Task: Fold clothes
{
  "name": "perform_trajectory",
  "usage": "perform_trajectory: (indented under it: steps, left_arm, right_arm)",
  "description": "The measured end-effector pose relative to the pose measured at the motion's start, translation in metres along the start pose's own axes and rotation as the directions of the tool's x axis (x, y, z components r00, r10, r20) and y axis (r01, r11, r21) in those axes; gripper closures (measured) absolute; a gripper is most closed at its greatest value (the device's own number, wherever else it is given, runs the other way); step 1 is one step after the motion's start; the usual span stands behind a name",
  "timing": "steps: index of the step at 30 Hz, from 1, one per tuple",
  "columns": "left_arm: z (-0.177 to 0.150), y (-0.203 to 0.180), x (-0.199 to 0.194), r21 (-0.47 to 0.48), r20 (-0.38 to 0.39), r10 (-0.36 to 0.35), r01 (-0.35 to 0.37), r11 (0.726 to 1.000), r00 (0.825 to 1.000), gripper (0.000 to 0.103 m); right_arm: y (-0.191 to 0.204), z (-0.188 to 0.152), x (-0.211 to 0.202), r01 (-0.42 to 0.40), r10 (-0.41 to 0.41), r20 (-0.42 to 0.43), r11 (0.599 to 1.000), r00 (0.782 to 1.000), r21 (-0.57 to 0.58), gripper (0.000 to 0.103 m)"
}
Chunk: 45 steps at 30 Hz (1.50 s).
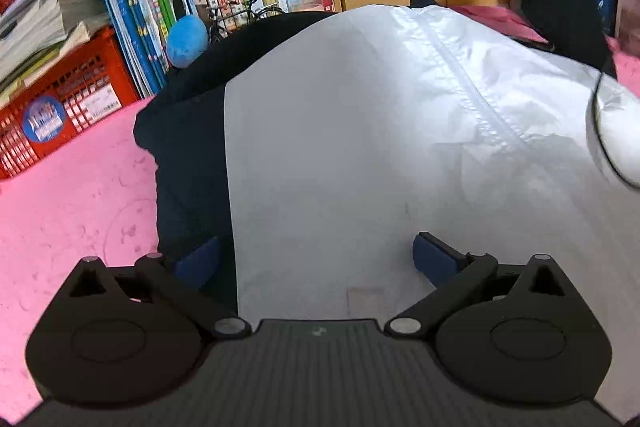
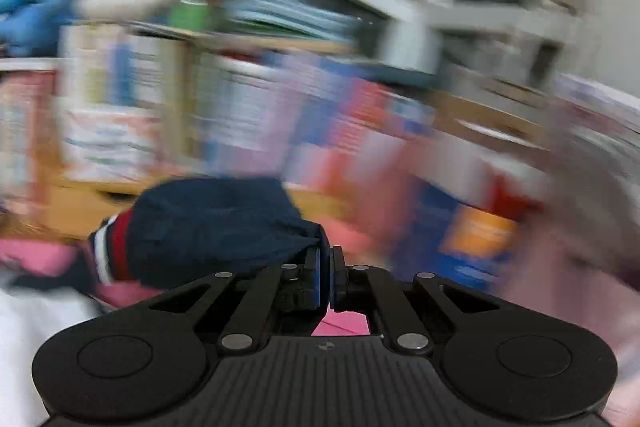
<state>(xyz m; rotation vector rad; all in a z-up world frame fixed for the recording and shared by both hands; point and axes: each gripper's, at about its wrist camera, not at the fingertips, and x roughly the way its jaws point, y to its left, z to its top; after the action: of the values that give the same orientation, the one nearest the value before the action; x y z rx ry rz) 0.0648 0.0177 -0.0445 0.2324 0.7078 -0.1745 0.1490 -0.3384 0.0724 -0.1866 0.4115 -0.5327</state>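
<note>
Left wrist view showed my left hand-held gripper (image 1: 316, 259) spread wide, low over the silver-lined jacket (image 1: 400, 131) lying on the pink table (image 1: 72, 195). My right hand-held gripper (image 2: 325, 267) had pinched the navy sleeve (image 2: 216, 227) near its striped cuff (image 2: 114, 251), lifted. I judged the thin bite could slip, since that view was blurred.

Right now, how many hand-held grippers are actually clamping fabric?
1. The right hand-held gripper is shut on the navy sleeve, lifted. The left hand-held gripper sits open over the jacket's silver lining.
</note>
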Motion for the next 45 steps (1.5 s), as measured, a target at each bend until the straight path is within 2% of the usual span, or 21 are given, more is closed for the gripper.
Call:
perform_trajectory:
  steps: [3, 5, 6, 9, 10, 12, 15, 18, 19, 22, 24, 26, 28, 31, 33, 34, 37, 38, 42, 44, 45]
  left_arm:
    - [-0.004, 0.003, -0.001, -0.03, 0.016, -0.024, 0.025, 0.999, 1.0, 0.0]
    - [-0.006, 0.005, -0.001, -0.05, 0.034, -0.036, 0.038, 0.998, 0.999, 0.0]
    - [-0.007, 0.006, -0.002, -0.061, 0.043, -0.042, 0.044, 0.997, 0.998, 0.0]
    - [-0.009, 0.008, -0.003, -0.078, 0.058, -0.052, 0.056, 0.995, 0.997, 0.0]
    - [-0.009, 0.008, -0.004, -0.079, 0.06, -0.052, 0.057, 0.995, 0.997, 0.0]
    - [-0.01, 0.007, -0.005, -0.079, 0.068, -0.048, 0.054, 0.995, 0.997, 0.0]
    - [-0.011, 0.007, -0.006, -0.08, 0.075, -0.047, 0.053, 0.995, 0.996, 0.0]
    - [-0.012, 0.006, -0.008, -0.081, 0.081, -0.045, 0.052, 0.995, 0.996, 0.0]
    - [-0.012, 0.006, -0.008, -0.082, 0.082, -0.046, 0.053, 0.995, 0.996, 0.0]
    - [-0.013, 0.008, -0.009, -0.091, 0.083, -0.054, 0.061, 0.994, 0.995, 0.0]
    - [-0.014, 0.008, -0.01, -0.091, 0.089, -0.066, 0.074, 0.993, 0.994, 0.0]
    - [-0.014, 0.009, -0.01, -0.091, 0.09, -0.087, 0.095, 0.991, 0.992, 0.0]
    - [-0.015, 0.01, -0.01, -0.1, 0.091, -0.096, 0.105, 0.989, 0.991, 0.0]
    - [-0.015, 0.014, -0.01, -0.121, 0.095, -0.118, 0.129, 0.984, 0.988, 0.0]
    - [-0.015, 0.017, -0.01, -0.138, 0.099, -0.134, 0.147, 0.979, 0.986, 0.0]
    - [-0.016, 0.018, -0.01, -0.147, 0.103, -0.139, 0.154, 0.977, 0.985, 0.0]
    - [-0.017, 0.021, -0.011, -0.164, 0.11, -0.149, 0.166, 0.973, 0.983, 0.0]
    - [-0.017, 0.02, -0.012, -0.165, 0.11, -0.149, 0.166, 0.972, 0.983, 0.0]
    - [-0.016, 0.021, -0.012, -0.169, 0.11, -0.147, 0.164, 0.972, 0.983, 0.0]
    - [-0.016, 0.02, -0.012, -0.168, 0.109, -0.145, 0.162, 0.972, 0.983, 0.0]
    - [-0.016, 0.02, -0.012, -0.167, 0.108, -0.144, 0.161, 0.973, 0.984, 0.0]
  right_arm:
    - [-0.054, -0.036, -0.003, 0.033, -0.046, -0.175, 0.996, 0.983, -0.08, 0.089]
    - [-0.062, -0.058, -0.005, 0.015, -0.049, -0.299, 0.993, 0.953, -0.114, 0.056]
    - [-0.066, -0.068, -0.006, 0.004, -0.051, -0.359, 0.992, 0.932, -0.129, 0.048]
    - [-0.052, -0.06, -0.051, -0.065, 0.043, -0.297, 0.996, 0.954, -0.065, 0.023]
    - [-0.038, -0.047, -0.064, -0.14, 0.126, -0.259, 0.989, 0.958, -0.037, 0.009]
    - [-0.012, -0.02, -0.089, -0.293, 0.291, -0.176, 0.956, 0.94, 0.011, 0.003]
    - [0.074, 0.015, -0.065, -0.562, 0.587, -0.237, 0.809, 0.774, 0.172, 0.003]
    - [0.16, 0.049, -0.04, -0.746, 0.821, -0.242, 0.57, 0.517, 0.343, 0.004]
    - [0.194, 0.054, -0.024, -0.736, 0.827, -0.272, 0.562, 0.492, 0.378, 0.006]
    - [0.276, 0.05, 0.023, -0.665, 0.777, -0.442, 0.62, 0.448, 0.416, 0.008]
    - [0.313, 0.036, 0.045, -0.569, 0.687, -0.578, 0.711, 0.44, 0.413, 0.024]
    - [0.328, 0.033, 0.056, -0.516, 0.64, -0.608, 0.758, 0.47, 0.399, 0.084]
    - [0.337, 0.042, 0.066, -0.471, 0.638, -0.596, 0.767, 0.487, 0.436, 0.094]
    - [0.363, 0.071, 0.05, -0.523, 0.636, -0.561, 0.766, 0.529, 0.375, 0.095]
    - [0.385, 0.094, 0.016, -0.639, 0.688, -0.512, 0.706, 0.514, 0.305, 0.095]
    - [0.395, 0.105, -0.001, -0.703, 0.733, -0.489, 0.648, 0.473, 0.292, 0.095]
    - [0.426, 0.131, -0.068, -0.9, 0.856, -0.44, 0.388, 0.272, 0.198, 0.094]
    - [0.436, 0.135, -0.092, -0.937, 0.87, -0.431, 0.322, 0.237, 0.134, 0.084]
    - [0.456, 0.135, -0.129, -0.974, 0.857, -0.471, 0.227, 0.21, -0.02, 0.044]
    - [0.451, 0.126, -0.124, -0.971, 0.849, -0.478, 0.238, 0.226, -0.036, 0.04]
    - [0.444, 0.12, -0.115, -0.962, 0.836, -0.485, 0.269, 0.256, -0.043, 0.038]
